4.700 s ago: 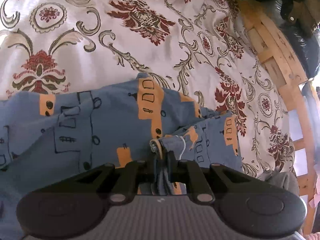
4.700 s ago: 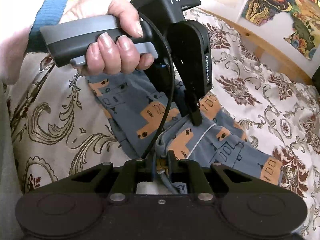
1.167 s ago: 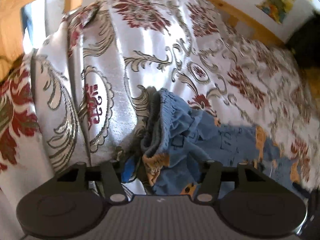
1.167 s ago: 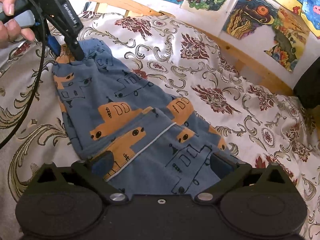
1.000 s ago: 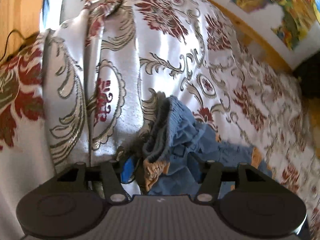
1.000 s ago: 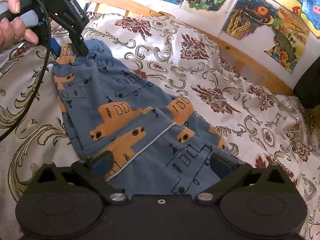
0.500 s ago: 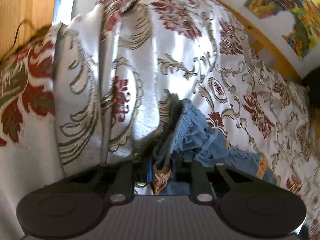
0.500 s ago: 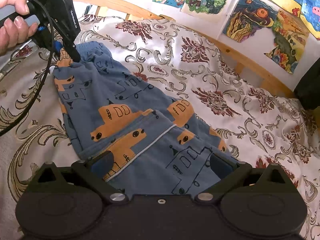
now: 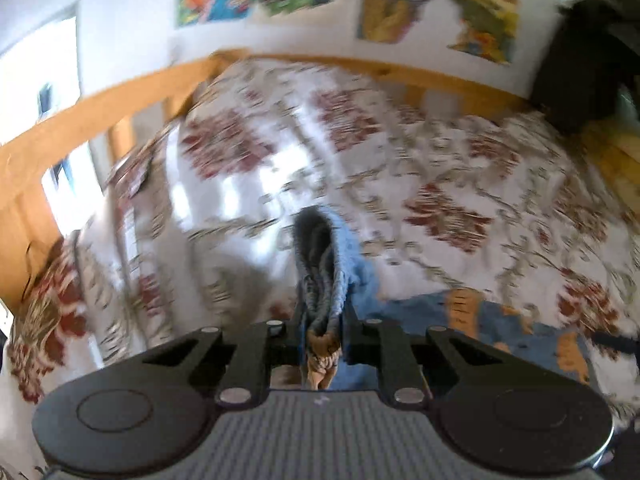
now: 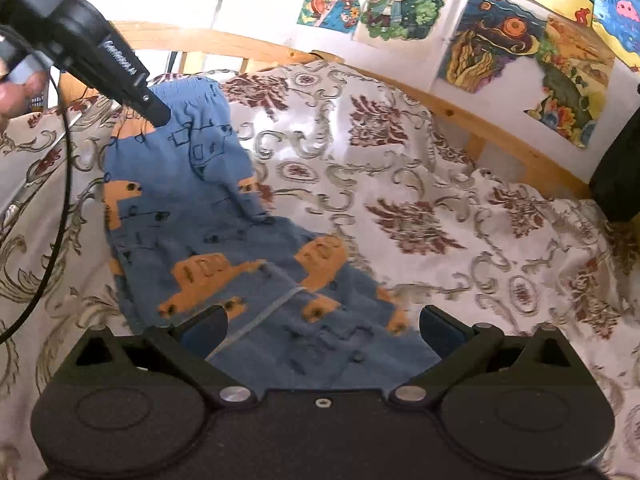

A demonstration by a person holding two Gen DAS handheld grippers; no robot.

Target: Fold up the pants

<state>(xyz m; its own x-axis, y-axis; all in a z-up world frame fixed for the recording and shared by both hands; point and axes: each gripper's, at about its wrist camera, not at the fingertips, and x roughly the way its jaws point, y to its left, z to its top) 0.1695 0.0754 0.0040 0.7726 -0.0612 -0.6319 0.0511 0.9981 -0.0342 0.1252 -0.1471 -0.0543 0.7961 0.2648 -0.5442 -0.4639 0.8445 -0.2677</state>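
**Waistband lifted by one gripper, hem end unheld: risks to the fold**

The pants (image 10: 224,248), blue with orange vehicle prints, lie lengthwise from the upper left of the right wrist view down to its lower centre, on a bedspread (image 10: 460,240) patterned with red and gold scrolls. The elastic waistband (image 9: 320,264) is bunched and clamped between the closed fingers of the left gripper (image 9: 322,332); in the right wrist view the same gripper (image 10: 156,114) meets the cloth at the upper left. The right gripper (image 10: 320,324) stands with its fingers wide apart over the lower part of the pants, holding nothing.

Likely failures, as a judgement. Only a narrow bunch of waistband is pinched, so the cloth could slip out if it is pulled fast. With the hem end unheld, a pull on the waistband would probably drag the whole garment over the smooth bedspread instead of folding it. The two legs overlap unevenly near the centre, so a crooked crease may result. The left wrist view is blurred, so edge alignment cannot be judged there.

Writing: white lettering on the left gripper's finger housing, too smeared to read. The cartoon drawings (image 10: 404,0) on the wall in the upper part of the frame show no legible text.
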